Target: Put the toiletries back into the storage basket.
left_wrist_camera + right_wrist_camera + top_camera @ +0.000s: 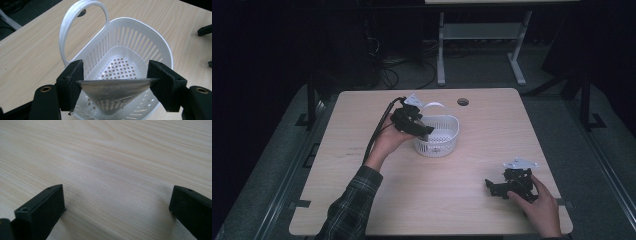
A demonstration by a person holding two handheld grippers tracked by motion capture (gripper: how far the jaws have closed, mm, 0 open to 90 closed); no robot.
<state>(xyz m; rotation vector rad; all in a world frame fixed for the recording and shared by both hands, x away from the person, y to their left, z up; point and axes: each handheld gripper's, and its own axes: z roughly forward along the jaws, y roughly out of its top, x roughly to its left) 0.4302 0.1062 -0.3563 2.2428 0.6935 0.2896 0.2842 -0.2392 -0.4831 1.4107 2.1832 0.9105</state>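
Over white basket (150, 47), left gripper (116, 83) clamping what looks like foil (112, 91)

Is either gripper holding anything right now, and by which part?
The left gripper clamps a flat silvery piece by its two top corners, above the white basket. The right gripper holds nothing.

1. Your left gripper (113, 81) clamps a shiny cone-shaped piece (113, 93); its tip is cut off by the left gripper view's bottom edge, and it hides part of the white basket's (150, 47) floor.
2. In the high view, that piece is too small to tell.
3. Your right gripper's (117, 202) bases run off the right gripper view's bottom edge.
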